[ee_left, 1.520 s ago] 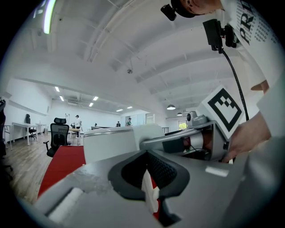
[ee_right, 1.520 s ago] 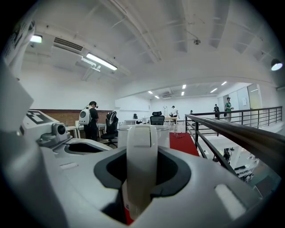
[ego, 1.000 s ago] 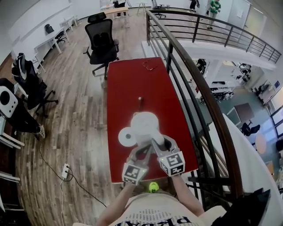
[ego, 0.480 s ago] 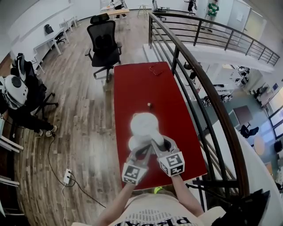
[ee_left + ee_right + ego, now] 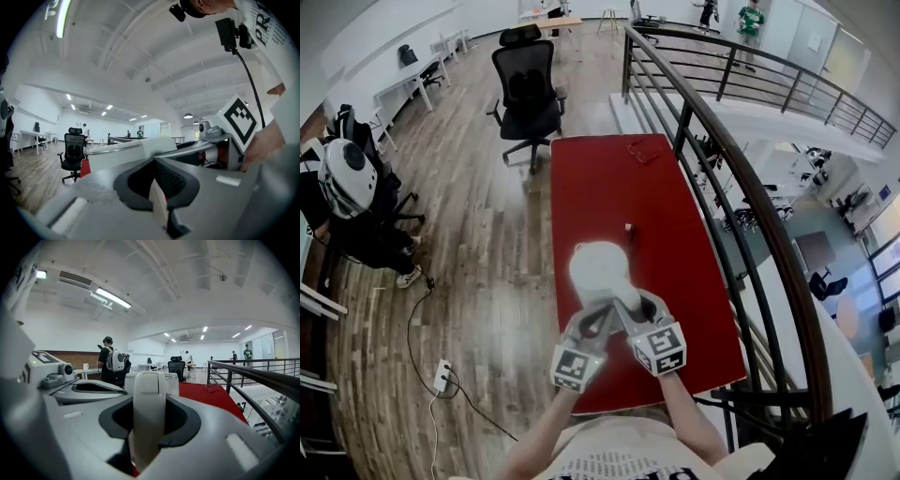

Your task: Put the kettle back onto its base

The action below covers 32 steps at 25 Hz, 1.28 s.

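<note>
- The right tool (image 5: pixel 622 302) is clamped on the upright handle (image 5: pixel 149 413) of the white kettle (image 5: pixel 600 265). In the right gripper view the handle fills the gap between the jaws, and the kettle's body rises just beyond it
- The kettle hangs above the red table (image 5: pixel 684 281), over the half of the table nearest the person and left of its middle line
- The left tool (image 5: pixel 592 317) is just beside the right one, also above the table's near half, and points at the lower part of the kettle
- In the left gripper view the jaws are drawn together on a thin pale plate (image 5: pixel 157 201) seen edge-on. I cannot tell what the plate belongs to
- Both tools' marker cubes (image 5: pixel 658 349) hover above the table's near edge
- A small upright thing (image 5: pixel 628 228) stands on the table near its middle, beyond the kettle
- A thin looped wire or pair of glasses (image 5: pixel 639 150) lies at the table's far end, too small to tell which
- A black railing (image 5: pixel 741 187) runs along the table's right side
- A black office chair (image 5: pixel 528 89) stands just beyond the table's far left corner
- A power strip (image 5: pixel 442 367) lies on the wooden floor (image 5: pixel 478 244), left of the table's near end
- A person (image 5: pixel 104 357) in dark clothes with a white backpack stands well to the table's left
</note>
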Motion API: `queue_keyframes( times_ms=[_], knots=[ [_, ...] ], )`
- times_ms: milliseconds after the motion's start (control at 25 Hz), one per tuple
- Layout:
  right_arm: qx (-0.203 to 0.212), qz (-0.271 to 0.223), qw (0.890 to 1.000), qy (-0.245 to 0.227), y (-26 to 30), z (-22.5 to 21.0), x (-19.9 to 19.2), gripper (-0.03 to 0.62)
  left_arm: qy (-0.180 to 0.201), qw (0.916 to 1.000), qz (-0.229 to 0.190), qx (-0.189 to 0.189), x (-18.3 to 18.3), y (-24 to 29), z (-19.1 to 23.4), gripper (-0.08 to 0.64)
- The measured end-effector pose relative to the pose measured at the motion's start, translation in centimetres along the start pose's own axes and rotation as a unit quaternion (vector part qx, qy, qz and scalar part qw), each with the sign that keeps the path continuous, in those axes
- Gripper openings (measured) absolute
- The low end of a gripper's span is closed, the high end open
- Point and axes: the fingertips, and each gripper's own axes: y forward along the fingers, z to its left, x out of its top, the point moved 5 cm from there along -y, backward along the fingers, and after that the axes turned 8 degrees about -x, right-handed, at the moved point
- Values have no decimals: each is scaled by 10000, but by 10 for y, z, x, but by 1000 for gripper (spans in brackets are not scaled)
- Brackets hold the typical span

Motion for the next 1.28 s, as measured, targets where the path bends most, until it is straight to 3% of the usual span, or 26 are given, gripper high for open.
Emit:
queue_keyframes(
  times_ms=[600,1280],
  knots=[
    [341,91,9993,116,21,-3,-17,127,-141,9983,295,492,-15,-11,19,5],
    [392,-38,9991,167,1,-8,-43,129,-227,9984,325,400,-21,-18,6,5]
  ],
)
